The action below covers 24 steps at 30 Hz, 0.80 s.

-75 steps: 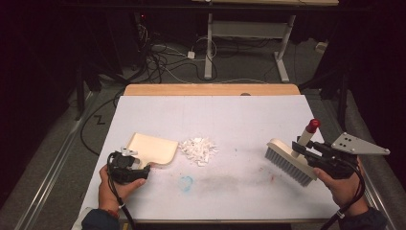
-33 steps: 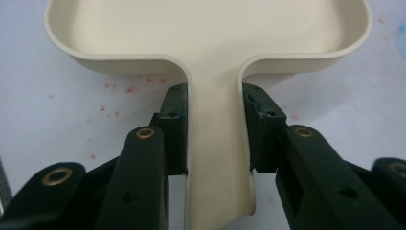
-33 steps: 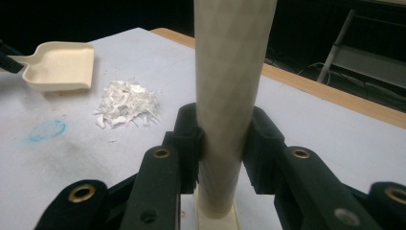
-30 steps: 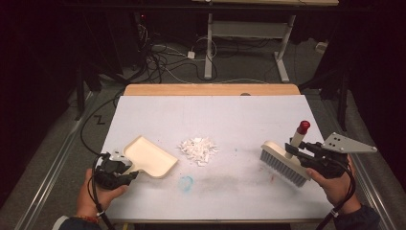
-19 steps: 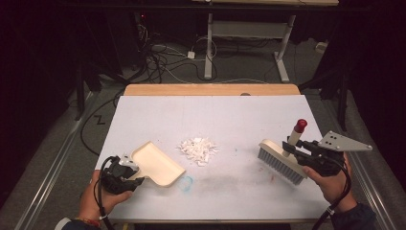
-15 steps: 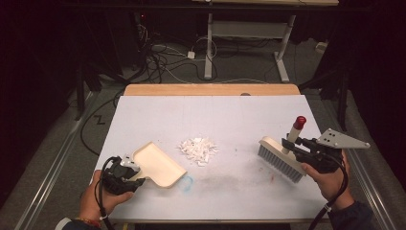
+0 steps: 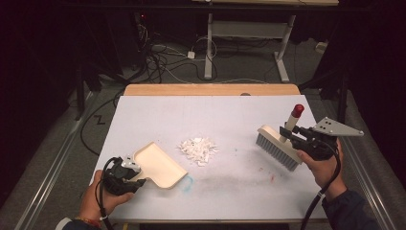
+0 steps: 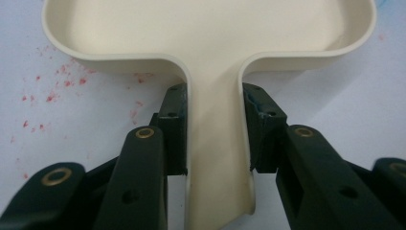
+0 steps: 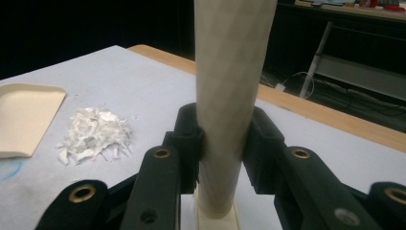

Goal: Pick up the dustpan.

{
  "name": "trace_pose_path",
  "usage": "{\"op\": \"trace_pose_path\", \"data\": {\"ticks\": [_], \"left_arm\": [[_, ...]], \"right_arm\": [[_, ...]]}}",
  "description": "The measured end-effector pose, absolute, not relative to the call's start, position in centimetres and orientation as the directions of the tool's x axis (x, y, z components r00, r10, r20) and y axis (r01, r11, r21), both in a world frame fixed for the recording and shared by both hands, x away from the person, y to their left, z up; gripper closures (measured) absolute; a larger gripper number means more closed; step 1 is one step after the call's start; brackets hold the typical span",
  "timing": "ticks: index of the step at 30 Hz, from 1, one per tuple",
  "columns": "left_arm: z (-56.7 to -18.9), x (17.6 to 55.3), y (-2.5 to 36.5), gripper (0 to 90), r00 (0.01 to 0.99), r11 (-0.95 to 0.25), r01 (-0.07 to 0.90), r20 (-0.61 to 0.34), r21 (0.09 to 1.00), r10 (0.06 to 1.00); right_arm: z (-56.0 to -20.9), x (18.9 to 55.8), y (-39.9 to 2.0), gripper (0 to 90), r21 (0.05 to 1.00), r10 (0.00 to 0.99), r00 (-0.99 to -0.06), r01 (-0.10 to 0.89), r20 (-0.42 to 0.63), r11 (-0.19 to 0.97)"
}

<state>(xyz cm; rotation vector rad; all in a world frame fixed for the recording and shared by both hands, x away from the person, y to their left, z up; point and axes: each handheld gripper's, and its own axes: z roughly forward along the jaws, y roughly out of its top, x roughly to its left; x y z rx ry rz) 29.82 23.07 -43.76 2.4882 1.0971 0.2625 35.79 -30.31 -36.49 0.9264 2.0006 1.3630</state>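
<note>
A cream dustpan (image 7: 160, 165) lies on the white table cover, left of a small heap of white paper shreds (image 7: 198, 149). My left gripper (image 7: 128, 176) is shut on the dustpan's handle (image 8: 218, 158), with the black pads (image 8: 174, 129) pressing both sides. At the right, a brush (image 7: 278, 147) with grey bristles and a red-tipped handle hangs tilted just above the table. My right gripper (image 7: 293, 134) is shut on the brush handle (image 9: 230, 96). The shreds (image 9: 94, 128) and the dustpan's edge (image 9: 24, 117) lie ahead of the brush.
The white table cover (image 7: 230, 115) has faint red specks (image 8: 52, 91) and a blue smudge (image 7: 187, 181) beside the dustpan. A wooden table edge (image 7: 210, 89) runs along the far side. Cables and a desk frame (image 7: 249, 33) stand on the floor beyond.
The brush in my right gripper has shifted left toward the shreds. The dustpan in my left gripper has swung round, so its open mouth now faces the heap.
</note>
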Motion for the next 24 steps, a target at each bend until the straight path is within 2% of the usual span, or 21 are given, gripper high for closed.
{"op": "trace_pose_path", "data": {"ticks": [24], "left_arm": [[-44.3, 30.0, 22.9, 63.6, 0.684, -0.621, 0.655, 0.012, 0.431, 0.729]], "right_arm": [[-36.6, 39.2, -28.5, 70.8, 0.939, 0.792, -0.606, 0.228, -0.068, 0.255]]}}
